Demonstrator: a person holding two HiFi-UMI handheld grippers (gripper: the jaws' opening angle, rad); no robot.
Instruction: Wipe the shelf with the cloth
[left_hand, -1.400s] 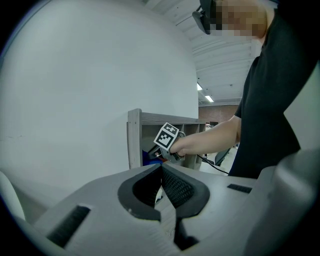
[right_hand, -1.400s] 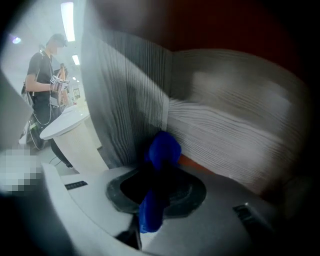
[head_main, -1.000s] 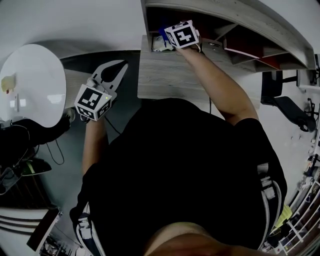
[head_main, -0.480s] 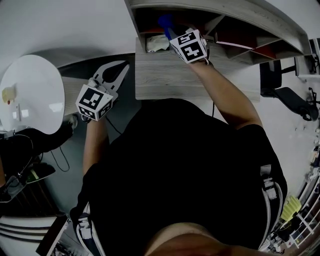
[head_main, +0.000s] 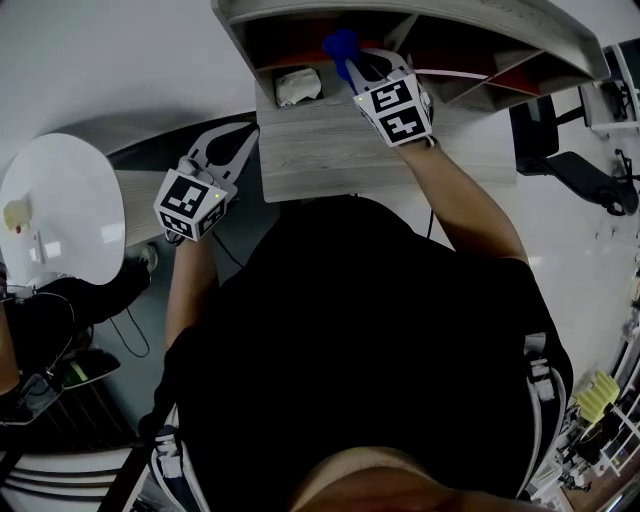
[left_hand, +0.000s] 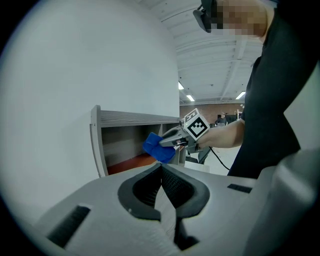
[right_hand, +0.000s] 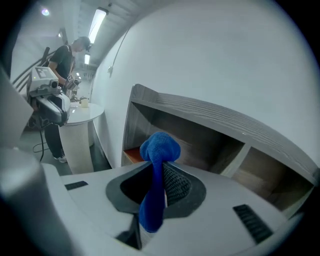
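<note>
Gripper count two. Right gripper (head_main: 356, 68) pinching one blue cloth (head_main: 338, 45) at shelf (head_main: 420, 12) mouth, 12 o'clock. Left gripper (head_main: 232, 148) pressed together, empty, 10 o'clock. One white wad (head_main: 297, 86) on worktop (head_main: 330, 150).

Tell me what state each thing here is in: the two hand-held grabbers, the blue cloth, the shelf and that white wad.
Left gripper: shut, empty.
Right gripper: shut on the blue cloth.
Blue cloth: bunched, pinched between the jaws, held up at the shelf's left opening.
Shelf: open-fronted, upright.
White wad: crumpled, lying at the left compartment's mouth.
</note>
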